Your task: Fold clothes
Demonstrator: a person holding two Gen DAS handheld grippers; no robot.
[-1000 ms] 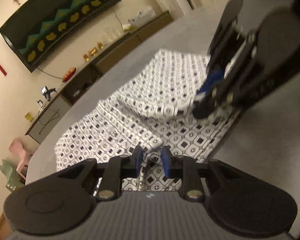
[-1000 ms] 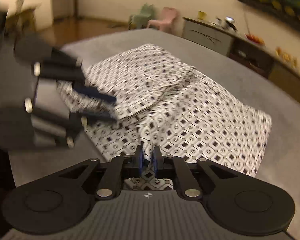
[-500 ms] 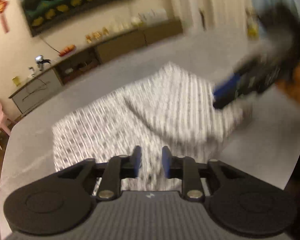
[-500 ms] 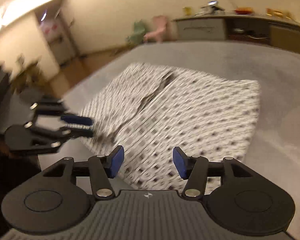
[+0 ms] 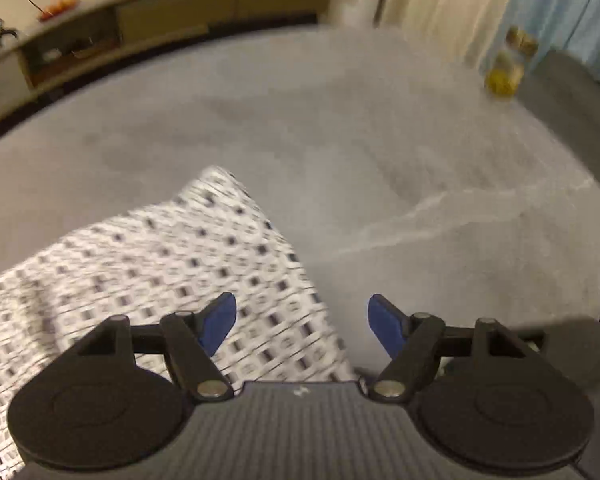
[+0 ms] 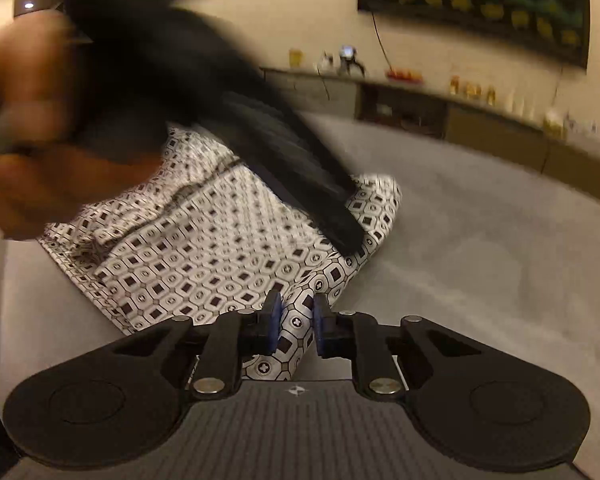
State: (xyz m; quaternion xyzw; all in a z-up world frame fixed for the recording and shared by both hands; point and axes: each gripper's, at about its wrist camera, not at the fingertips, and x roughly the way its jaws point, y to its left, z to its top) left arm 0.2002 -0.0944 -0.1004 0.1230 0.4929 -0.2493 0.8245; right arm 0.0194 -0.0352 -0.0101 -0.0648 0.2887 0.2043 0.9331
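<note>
Patterned garment (image 6: 204, 272) is lying across the left and centre of the right wrist frame, spread on the grey surface (image 6: 480, 248), one straight edge running along lower left and a dark seam line crossing its upper part; in the left wrist frame it is filling the lower left. A hand (image 6: 40, 128) holding the blurred left gripper body is crossing the upper left of the right wrist frame. Left gripper (image 5: 298, 322) is hovering at the cloth's right edge, jaws wide apart, holding nothing. Right gripper (image 6: 294, 322) is sitting at bottom centre, jaws nearly together with a cloth corner between them, looks pinched. Judging: to fold well, keep that corner clamped, take the matching corner, lift both evenly, lay edge on edge, avoid dragging wrinkles. Sideboard (image 6: 420, 104) is running along the upper right. No readable writing or brands.
</note>
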